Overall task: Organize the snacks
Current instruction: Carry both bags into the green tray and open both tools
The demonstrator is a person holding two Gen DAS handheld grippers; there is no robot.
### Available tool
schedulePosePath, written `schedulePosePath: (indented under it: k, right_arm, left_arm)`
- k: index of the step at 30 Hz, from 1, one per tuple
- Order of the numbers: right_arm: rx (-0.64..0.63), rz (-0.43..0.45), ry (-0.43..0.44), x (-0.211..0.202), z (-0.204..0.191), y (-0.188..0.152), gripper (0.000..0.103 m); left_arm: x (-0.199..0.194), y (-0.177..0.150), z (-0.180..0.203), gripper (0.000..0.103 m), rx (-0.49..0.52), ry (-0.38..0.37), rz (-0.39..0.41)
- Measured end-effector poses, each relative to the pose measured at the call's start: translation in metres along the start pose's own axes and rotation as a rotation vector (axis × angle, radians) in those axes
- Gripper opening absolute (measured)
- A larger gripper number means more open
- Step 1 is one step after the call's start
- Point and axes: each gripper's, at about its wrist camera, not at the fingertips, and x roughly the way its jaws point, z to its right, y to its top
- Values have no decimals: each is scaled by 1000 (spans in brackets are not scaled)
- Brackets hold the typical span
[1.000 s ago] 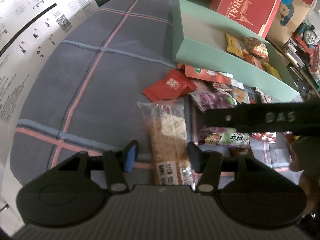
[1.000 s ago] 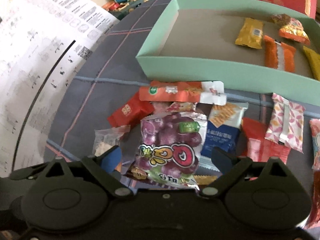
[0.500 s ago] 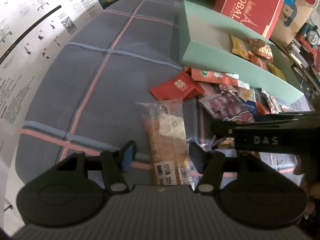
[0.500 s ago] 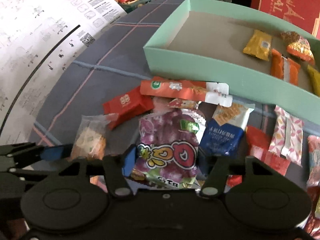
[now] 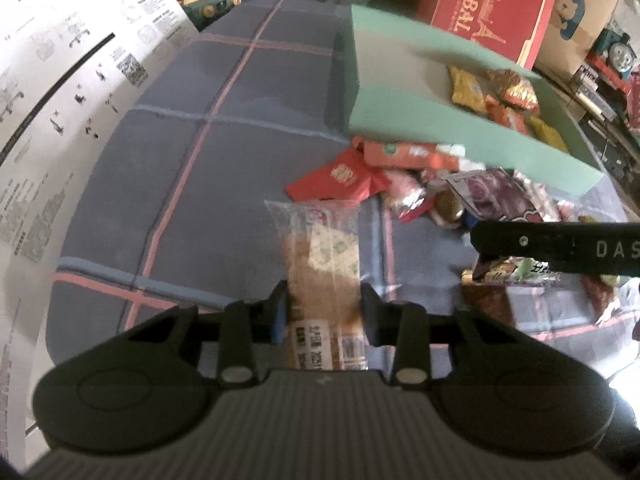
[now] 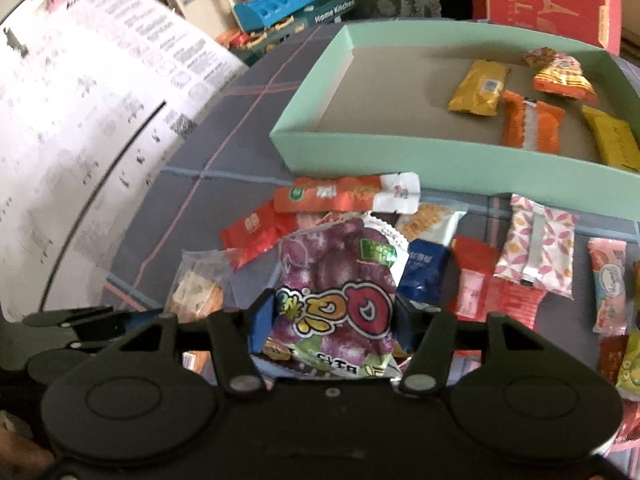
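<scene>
My left gripper (image 5: 323,310) is shut on a clear packet of brown biscuits (image 5: 324,256), which also shows in the right wrist view (image 6: 196,288). My right gripper (image 6: 332,316) is shut on a purple grape-candy bag (image 6: 338,292) and holds it lifted above the snack pile. The right gripper also shows in the left wrist view (image 5: 560,246) as a black bar. A mint-green box (image 6: 420,156) stands behind the pile and holds several yellow and orange packets (image 6: 528,120). The box shows in the left wrist view (image 5: 440,124) too.
Loose snacks lie on the blue plaid cloth (image 5: 224,160): a red packet (image 5: 340,178), an orange stick pack (image 6: 344,194), a pink-patterned packet (image 6: 534,244). A white printed sheet (image 6: 80,152) curls up on the left. A red box (image 5: 492,8) and toys stand behind.
Both grippers have shut: the left on the biscuit packet, the right on the grape-candy bag, which has risen off the pile. Both views have shifted slightly.
</scene>
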Motion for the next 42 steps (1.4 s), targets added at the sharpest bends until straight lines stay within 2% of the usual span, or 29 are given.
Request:
schedulePosePath:
  k: [8,17,21,27,34,42]
  right_arm:
    - [61,97,34,-30,25,23,58]
    - [102,178,21,-30,54,97,58]
    - [135,174,31,-10,67,136,58]
    - [150,157,6,36,80,192,58]
    - [185,102,1,91,100,228,58]
    - [221,62,10,134,118,239,59]
  left_arm:
    - [-27,39,20,36,38,-50,72]
    - [-6,133,46,36,100,-72,128]
    - [19,178,65,36,168,-48,141]
    - [72,235,88,36,197,-28,112]
    - [133,271,96,36,217,7,62]
    - [174,286,97,36,237,28,35]
